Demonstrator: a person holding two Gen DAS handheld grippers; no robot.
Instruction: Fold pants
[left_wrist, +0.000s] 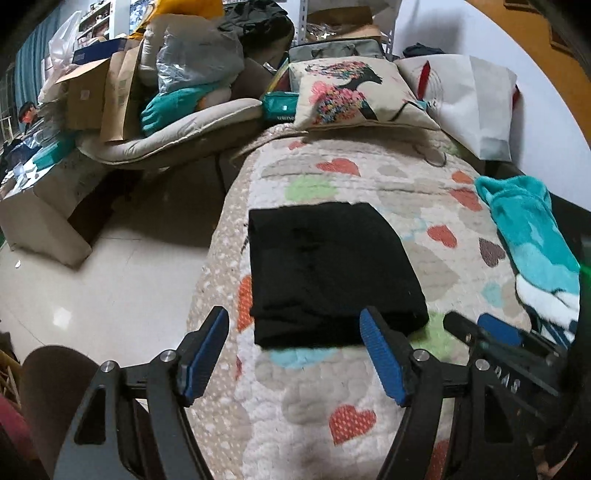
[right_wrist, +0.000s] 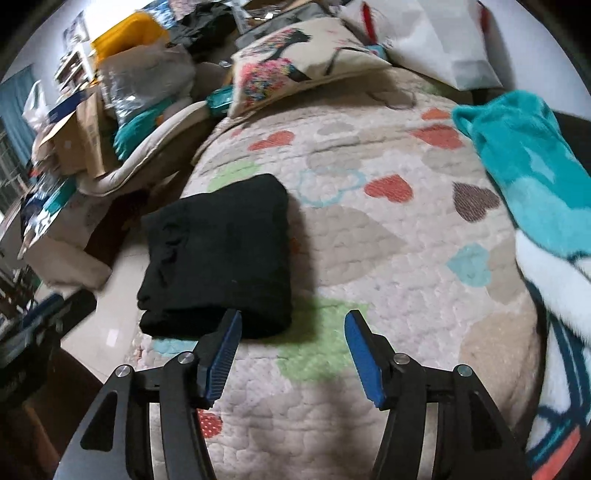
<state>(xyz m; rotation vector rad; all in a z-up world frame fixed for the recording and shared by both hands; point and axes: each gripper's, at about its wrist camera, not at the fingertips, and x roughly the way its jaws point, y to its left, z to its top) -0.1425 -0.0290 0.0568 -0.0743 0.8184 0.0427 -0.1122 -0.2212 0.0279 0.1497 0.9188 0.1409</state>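
The black pants (left_wrist: 328, 273) lie folded into a compact rectangle on the heart-patterned quilt (left_wrist: 369, 177), near its left edge. They also show in the right wrist view (right_wrist: 221, 254). My left gripper (left_wrist: 293, 325) is open and empty, just short of the pants' near edge. My right gripper (right_wrist: 293, 325) is open and empty, near the pants' near right corner; its left pad (right_wrist: 223, 354) overlaps that edge in view. The right gripper also shows in the left wrist view (left_wrist: 491, 328) at the right.
A teal and white blanket (left_wrist: 532, 236) lies along the quilt's right side. A printed pillow (left_wrist: 347, 92) and a white bag (left_wrist: 472, 99) sit at the far end. Left of the bed is tiled floor (left_wrist: 110, 280), with boxes and bags (left_wrist: 122, 96) piled behind.
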